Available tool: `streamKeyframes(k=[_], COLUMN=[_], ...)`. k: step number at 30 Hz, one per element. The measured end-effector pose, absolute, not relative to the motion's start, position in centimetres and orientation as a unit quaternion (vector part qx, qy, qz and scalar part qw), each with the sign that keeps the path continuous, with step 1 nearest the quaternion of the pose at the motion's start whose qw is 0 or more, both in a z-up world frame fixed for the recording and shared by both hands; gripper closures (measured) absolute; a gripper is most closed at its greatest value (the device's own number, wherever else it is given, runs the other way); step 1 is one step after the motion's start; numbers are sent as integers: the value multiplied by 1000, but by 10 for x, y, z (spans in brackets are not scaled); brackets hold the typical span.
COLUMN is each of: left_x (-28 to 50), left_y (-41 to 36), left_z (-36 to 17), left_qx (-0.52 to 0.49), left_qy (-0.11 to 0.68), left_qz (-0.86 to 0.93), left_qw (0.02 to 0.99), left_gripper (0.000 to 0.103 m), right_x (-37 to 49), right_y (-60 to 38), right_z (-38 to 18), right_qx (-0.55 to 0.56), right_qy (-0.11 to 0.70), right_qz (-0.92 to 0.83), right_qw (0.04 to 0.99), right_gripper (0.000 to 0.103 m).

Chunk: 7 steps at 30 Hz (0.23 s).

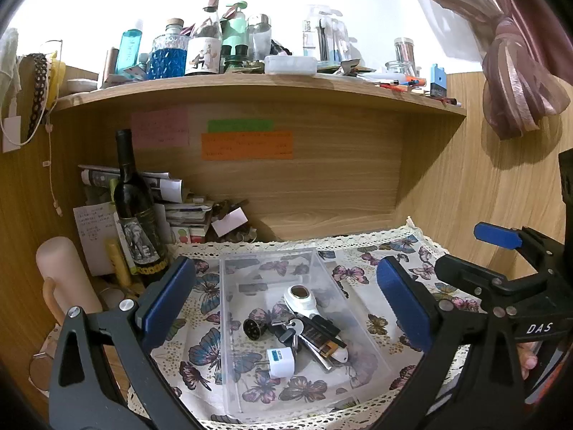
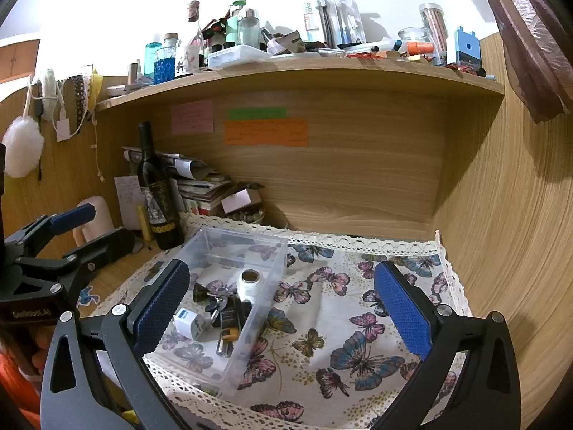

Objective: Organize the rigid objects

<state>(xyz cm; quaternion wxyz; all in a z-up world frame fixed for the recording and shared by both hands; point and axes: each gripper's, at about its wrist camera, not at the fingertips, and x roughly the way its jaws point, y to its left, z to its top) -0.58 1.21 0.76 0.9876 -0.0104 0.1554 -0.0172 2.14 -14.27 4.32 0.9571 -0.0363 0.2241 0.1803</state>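
Observation:
A clear plastic box (image 1: 229, 315) (image 2: 272, 261) sits on the butterfly cloth (image 1: 361, 272) (image 2: 336, 322). Inside lie a white charger plug (image 1: 280, 362) (image 2: 189, 324), a bunch of keys (image 1: 290, 329) (image 2: 215, 310), a black-and-gold lighter (image 1: 318, 337) (image 2: 227, 333), a white round-headed tool (image 1: 301, 297) (image 2: 249, 283) and a small black round piece (image 1: 253, 329) (image 2: 200, 292). My left gripper (image 1: 286, 308) is open and empty, just above the box. My right gripper (image 2: 283, 308) is open and empty, over the box's right wall and the cloth. Each gripper also shows in the other's view, the right (image 1: 501, 251) and the left (image 2: 71, 229).
A dark wine bottle (image 1: 138, 211) (image 2: 157, 193), a pink cylinder (image 1: 64, 279) and stacked papers (image 1: 172, 200) (image 2: 200, 186) stand at the back left. A wooden shelf (image 1: 258, 86) (image 2: 304, 71) crowded with bottles hangs overhead. Wooden walls close the back and right.

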Motion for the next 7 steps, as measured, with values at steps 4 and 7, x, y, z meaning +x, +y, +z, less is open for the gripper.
streamKeyframes(k=[4,7], left_x=[-4,-2], left_y=[14,15], left_z=[7,6], left_qx=[-18,-21], left_qy=[160,163], left_qz=[-22,-23], left_qw=[987,986], left_gripper=[0,0], right_x=[24,25], right_y=[-142,-142], right_z=[42,42], right_qx=[-35,-34], right_qy=[228,230], right_qz=[178,178], right_qw=[957,956], right_gripper=[0,0])
